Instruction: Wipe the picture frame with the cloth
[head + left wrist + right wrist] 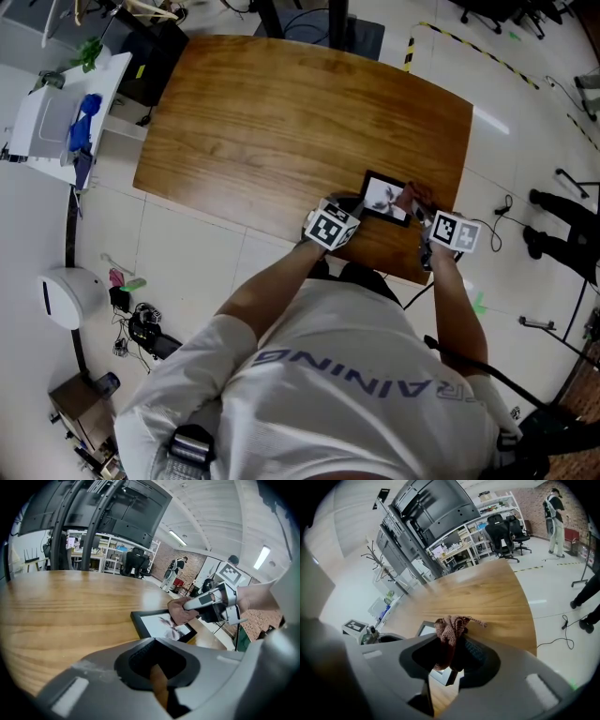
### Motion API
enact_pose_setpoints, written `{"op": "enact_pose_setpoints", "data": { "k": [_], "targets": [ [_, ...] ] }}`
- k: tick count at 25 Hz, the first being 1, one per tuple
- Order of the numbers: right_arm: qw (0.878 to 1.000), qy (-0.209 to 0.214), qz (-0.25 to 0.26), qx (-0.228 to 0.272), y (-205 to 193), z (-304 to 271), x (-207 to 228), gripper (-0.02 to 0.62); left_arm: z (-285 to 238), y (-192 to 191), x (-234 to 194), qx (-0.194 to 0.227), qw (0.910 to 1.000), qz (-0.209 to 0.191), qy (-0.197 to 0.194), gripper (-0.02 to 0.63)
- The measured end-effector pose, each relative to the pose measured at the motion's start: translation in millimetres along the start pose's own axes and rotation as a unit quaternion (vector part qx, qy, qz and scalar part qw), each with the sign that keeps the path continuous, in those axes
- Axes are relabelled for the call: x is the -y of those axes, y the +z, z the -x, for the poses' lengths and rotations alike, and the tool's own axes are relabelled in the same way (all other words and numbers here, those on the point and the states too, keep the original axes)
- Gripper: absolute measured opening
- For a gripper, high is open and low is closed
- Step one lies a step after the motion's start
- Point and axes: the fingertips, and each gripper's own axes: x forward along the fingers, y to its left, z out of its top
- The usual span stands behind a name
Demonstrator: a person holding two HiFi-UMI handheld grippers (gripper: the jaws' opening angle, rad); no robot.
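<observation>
Wipe under way: a black picture frame (385, 200) is lying flat near the close right edge of a wooden counter (281, 122), a pale print showing on its face. The right claw (449, 645) is pinching a bunched brown knitted cloth (448, 629) and bringing it onto the frame's far right corner. The left claw (157, 679), pressed together on nothing, is sitting just beside the frame's left edge.

The frame is looking light and stiff, likely to skate on the smooth wood, with a front that may be fragile; steadying it by the moulding seems the safer hold. The cloth is soft and limp and works best wadded. The only legible writing is "AINING", across the back of the person's shirt (366, 361).
</observation>
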Motion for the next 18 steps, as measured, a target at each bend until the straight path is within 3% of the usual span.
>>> {"op": "enact_pose_setpoints", "data": {
  "k": [3, 8, 12, 18],
  "targets": [
    [1.0, 0.002, 0.014, 0.012, 0.7, 4.8, -4.7, 0.115, -0.3, 0.7, 0.2, 0.001, 1.0, 0.002, -0.003, 0.008],
    [0.988, 0.04, 0.136, 0.063, 24.4, -1.4, -55.8, 0.115, 0.6, 0.3, -0.9, 0.003, 1.0, 0.003, -0.006, 0.008],
    [0.988, 0.064, 0.134, 0.041, 24.2, -33.6, -85.1, 0.115, 0.2, 1.6, -0.1, 0.002, 1.0, 0.005, -0.007, 0.008],
    [0.992, 0.066, 0.108, 0.002, 11.3, -58.7, -100.6, 0.115, 0.4, 1.3, 2.0, 0.002, 0.9999, 0.008, -0.008, 0.008]
  ]
}}
